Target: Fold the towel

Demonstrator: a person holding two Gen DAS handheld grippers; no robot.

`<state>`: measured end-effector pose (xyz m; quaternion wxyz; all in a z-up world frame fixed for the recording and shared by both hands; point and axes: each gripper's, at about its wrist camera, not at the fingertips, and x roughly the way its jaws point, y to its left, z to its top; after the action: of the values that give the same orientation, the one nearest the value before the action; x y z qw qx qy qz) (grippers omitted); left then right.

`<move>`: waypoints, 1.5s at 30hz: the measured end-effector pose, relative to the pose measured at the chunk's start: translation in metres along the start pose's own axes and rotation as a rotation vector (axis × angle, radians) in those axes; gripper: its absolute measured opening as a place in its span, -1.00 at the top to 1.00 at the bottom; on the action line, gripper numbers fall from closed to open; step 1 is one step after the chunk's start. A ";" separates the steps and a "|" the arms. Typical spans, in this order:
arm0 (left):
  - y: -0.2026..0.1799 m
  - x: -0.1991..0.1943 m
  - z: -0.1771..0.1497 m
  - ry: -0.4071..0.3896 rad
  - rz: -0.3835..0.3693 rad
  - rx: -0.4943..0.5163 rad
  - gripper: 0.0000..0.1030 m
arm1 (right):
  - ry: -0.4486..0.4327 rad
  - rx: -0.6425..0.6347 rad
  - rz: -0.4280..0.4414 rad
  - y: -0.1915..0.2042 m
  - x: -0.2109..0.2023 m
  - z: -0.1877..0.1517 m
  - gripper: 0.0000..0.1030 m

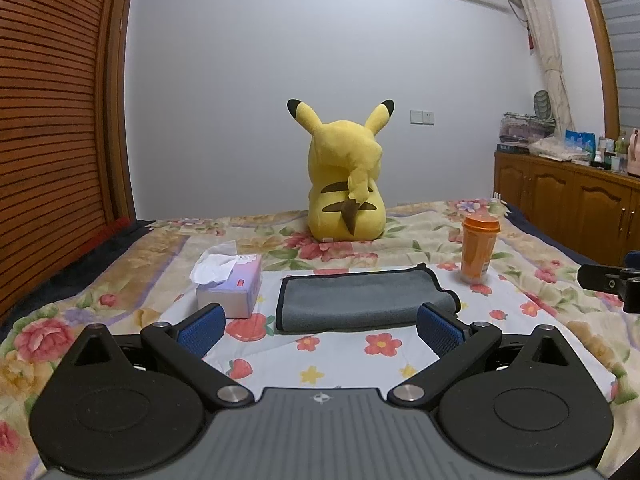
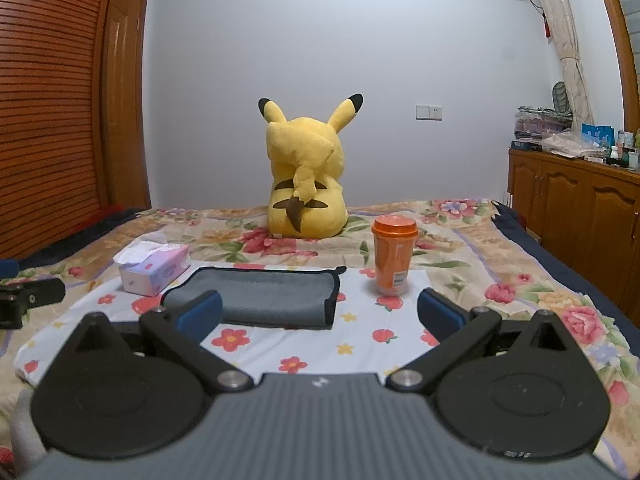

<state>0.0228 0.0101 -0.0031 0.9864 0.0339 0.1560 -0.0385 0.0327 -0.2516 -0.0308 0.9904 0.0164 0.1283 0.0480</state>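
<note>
Towel [image 1: 362, 298], grey plush with black piping, lies folded oblong at twelve o'clock of left gripper [image 1: 320, 330] and right gripper [image 2: 320, 316], both spread, empty.

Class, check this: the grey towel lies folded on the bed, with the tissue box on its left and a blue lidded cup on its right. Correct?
Not quite. The cup is orange, not blue, as the right wrist view shows. The towel and tissue box are as stated.

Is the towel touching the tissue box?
Apart. The left wrist view shows a strip of white sheet between the towel and the tissue box.
</note>
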 end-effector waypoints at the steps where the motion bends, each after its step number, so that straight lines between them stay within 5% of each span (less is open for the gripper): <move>1: 0.000 0.000 0.000 0.001 0.000 0.000 -1.00 | 0.000 0.000 0.000 0.000 0.000 0.000 -1.00; 45: 0.000 0.002 -0.003 0.010 0.002 0.010 -1.00 | 0.002 -0.002 0.000 0.001 0.001 0.001 -1.00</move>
<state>0.0240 0.0100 -0.0070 0.9855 0.0394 0.1607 -0.0382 0.0333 -0.2503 -0.0300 0.9903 0.0152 0.1293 0.0479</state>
